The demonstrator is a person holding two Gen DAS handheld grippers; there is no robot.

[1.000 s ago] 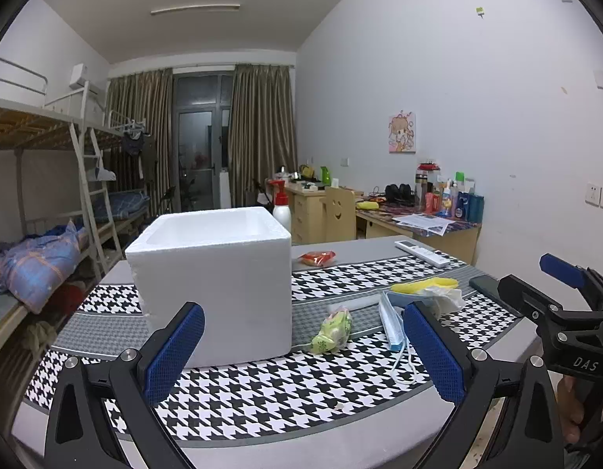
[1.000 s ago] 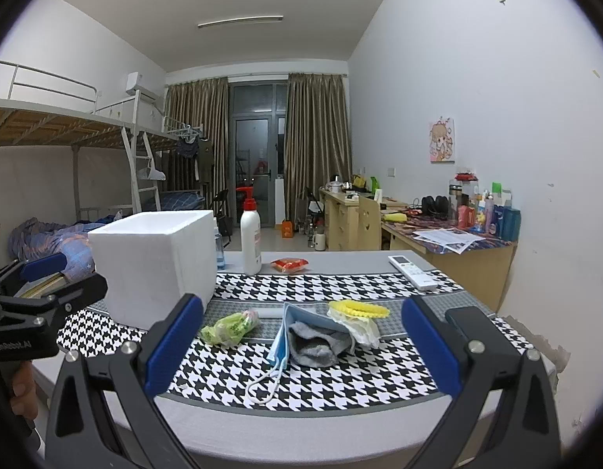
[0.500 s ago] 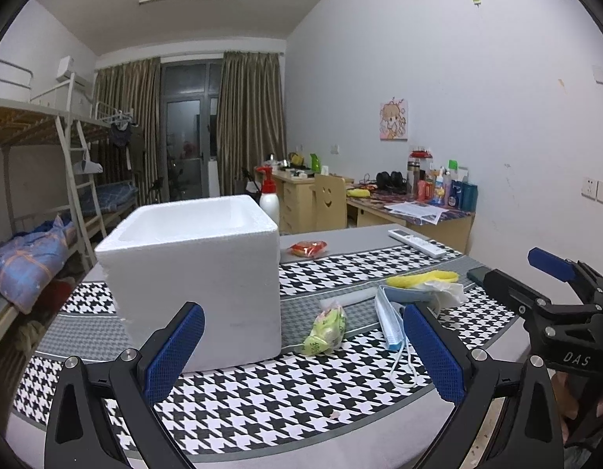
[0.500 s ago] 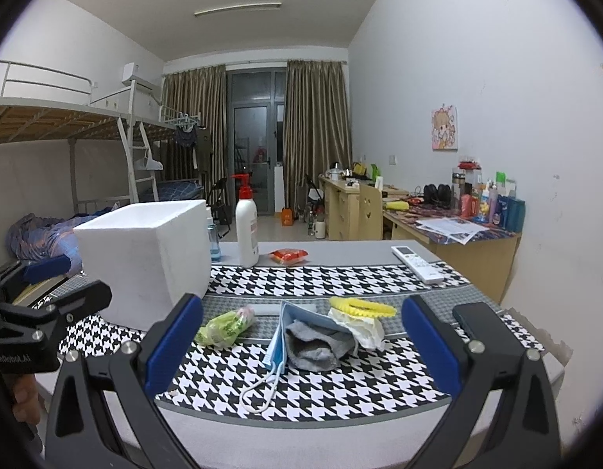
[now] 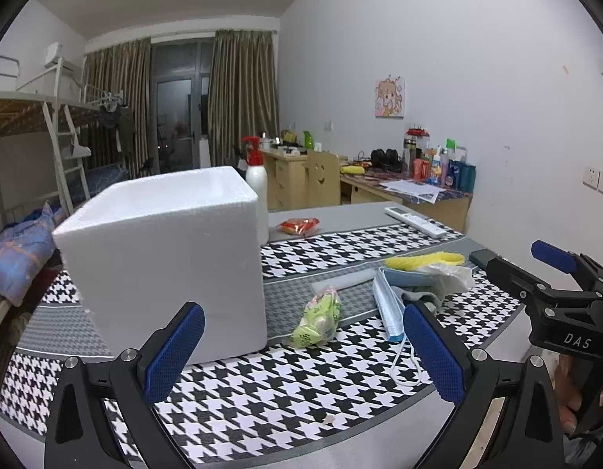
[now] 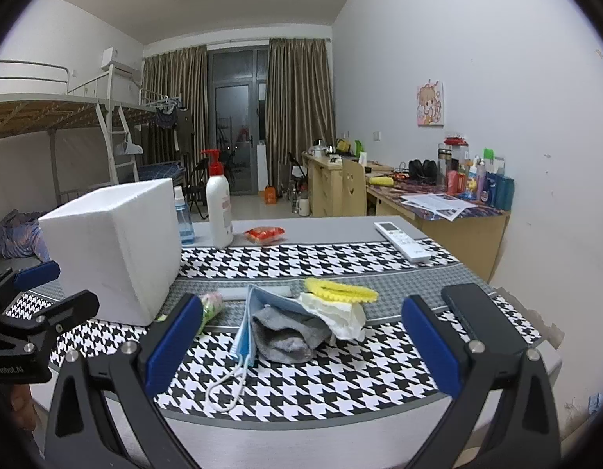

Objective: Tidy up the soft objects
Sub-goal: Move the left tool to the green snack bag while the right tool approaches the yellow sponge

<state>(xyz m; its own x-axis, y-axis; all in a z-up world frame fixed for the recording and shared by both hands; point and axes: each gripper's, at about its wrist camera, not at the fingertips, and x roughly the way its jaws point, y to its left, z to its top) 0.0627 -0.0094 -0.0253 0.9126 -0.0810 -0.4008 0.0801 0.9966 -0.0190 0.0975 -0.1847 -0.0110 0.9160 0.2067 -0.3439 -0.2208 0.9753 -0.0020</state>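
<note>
Left gripper [image 5: 303, 351]: jaws spread wide and holding nothing, poised above the near edge of the table [image 5: 340, 217], its blue pads framing the foam box's near corner and the green packet.
Right gripper [image 6: 301, 346]: released, jaws wide apart and empty, hovering over the near edge with the soft pile between its blue pads.
Foam box [image 5: 164, 265]: white, open-topped, standing on the houndstooth cloth [image 5: 270, 387] toward the table's left edge.
Soft pile: a blue face mask [image 6: 248, 322] with its ear loop trailing toward the near edge, touching a grey sock [image 6: 285, 336] and crumpled white tissue [image 6: 340, 314]; a yellow toothed band [image 6: 340, 291] lies against the tissue's far side.
Green packet [image 5: 319, 318]: on the cloth just right of the box, left of the mask.
Far edge: a white pump bottle [image 6: 218, 203] with red top, a small blue spray bottle [image 6: 184, 219] and a red snack packet [image 6: 264, 233].
Right edge: a white remote control [image 6: 401, 240] at the far right corner; a black phone [image 6: 477, 316] nearer.
</note>
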